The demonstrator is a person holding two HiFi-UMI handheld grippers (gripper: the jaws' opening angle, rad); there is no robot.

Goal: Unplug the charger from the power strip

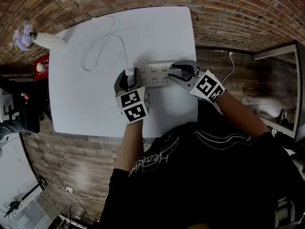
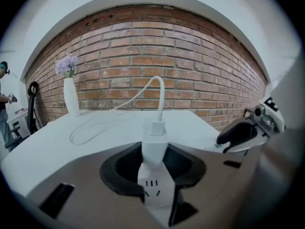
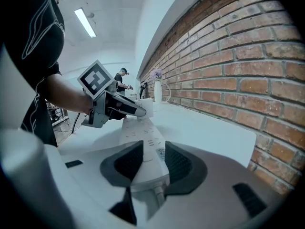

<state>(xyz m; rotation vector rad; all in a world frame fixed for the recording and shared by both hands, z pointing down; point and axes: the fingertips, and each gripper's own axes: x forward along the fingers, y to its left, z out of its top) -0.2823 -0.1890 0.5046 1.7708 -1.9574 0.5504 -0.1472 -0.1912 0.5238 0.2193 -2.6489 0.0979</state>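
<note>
Your left gripper (image 1: pixel 127 79) has its jaws about half closed and pressed on the white charger (image 2: pixel 155 149), which stands plugged into the left end of the power strip (image 1: pixel 155 74). Your right gripper (image 1: pixel 180 73) has its jaws wider, clamped across the strip's other end. The strip lies near the front right of the white counter (image 1: pixel 81 99), where the charger's white cable (image 1: pixel 97 49) loops toward a white vase (image 1: pixel 47 40) of lilac flowers, with a brick wall (image 2: pixel 143 56) behind.

The left grey two-jaw gripper (image 1: pixel 127 78) is clamped on the white charger block (image 2: pixel 155 149). The right grey two-jaw gripper (image 1: pixel 177 73) is clamped on the white power strip (image 3: pixel 143 151). Both point forward and downward.
</note>
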